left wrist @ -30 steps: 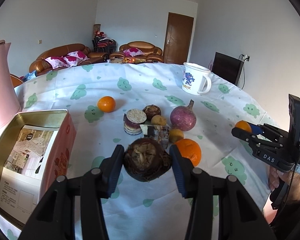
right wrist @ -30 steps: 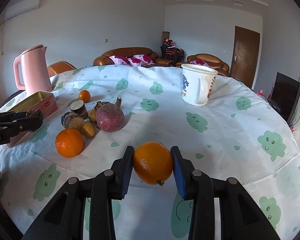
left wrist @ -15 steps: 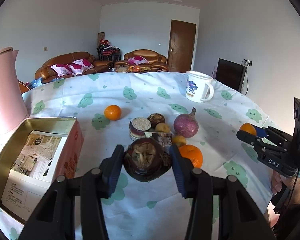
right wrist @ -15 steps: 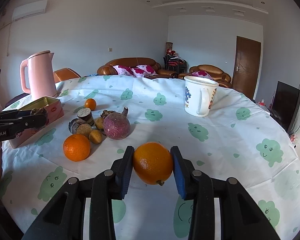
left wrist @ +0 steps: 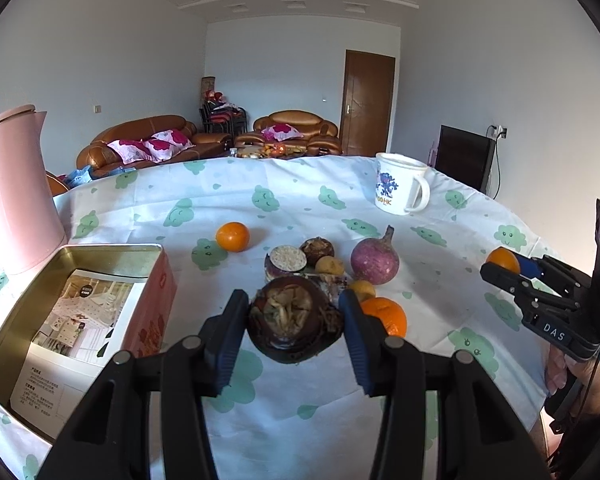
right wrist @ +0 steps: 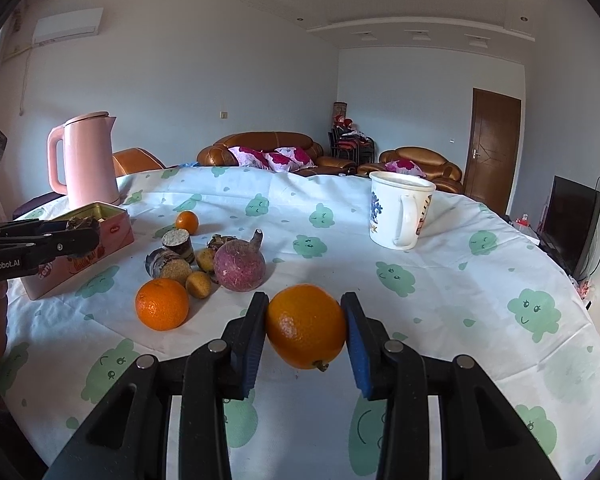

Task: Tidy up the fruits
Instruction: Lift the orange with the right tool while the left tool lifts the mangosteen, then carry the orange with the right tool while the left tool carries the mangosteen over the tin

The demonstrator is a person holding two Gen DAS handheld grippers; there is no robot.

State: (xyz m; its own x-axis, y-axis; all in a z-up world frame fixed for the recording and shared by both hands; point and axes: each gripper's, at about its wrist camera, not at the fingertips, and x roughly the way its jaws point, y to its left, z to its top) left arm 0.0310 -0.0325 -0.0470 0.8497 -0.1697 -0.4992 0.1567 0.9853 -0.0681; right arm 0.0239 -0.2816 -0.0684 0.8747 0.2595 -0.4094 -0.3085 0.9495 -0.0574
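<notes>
**Inspector A:** Left claw [left wrist: 294, 322]?

**Inspector B:** Clamped on a dark brown taro root [left wrist: 294, 326], cut face towards the camera, both blue pads pressed to its sides. It is held clear above the worktop [left wrist: 300, 420], just right of the open pink tin [left wrist: 156, 308].

**Inspector A:** Right claw [right wrist: 305, 330]?

**Inspector B:** Clamped on a large orange [right wrist: 306, 326], stem end pointing down, pads tight on both flanks. Held above the cloth near the front edge.

**Inspector A:** Remaining produce?

**Inspector B:** Grouped mid-worktop. A second orange [right wrist: 162, 304] lies nearest; behind it two small yellow-brown tubers [right wrist: 199, 284], two cut root pieces [right wrist: 169, 265] and a purple radish [right wrist: 240, 266], all close together, several touching. A small tangerine [right wrist: 187, 222] sits apart, farther back.

**Inspector A:** Other items?

**Inspector B:** The tin holds a printed leaflet [left wrist: 80, 328]. A pink kettle [right wrist: 86, 160] stands behind it. A white mug [right wrist: 400, 216] stands well apart on the right, handle towards the camera.
</notes>
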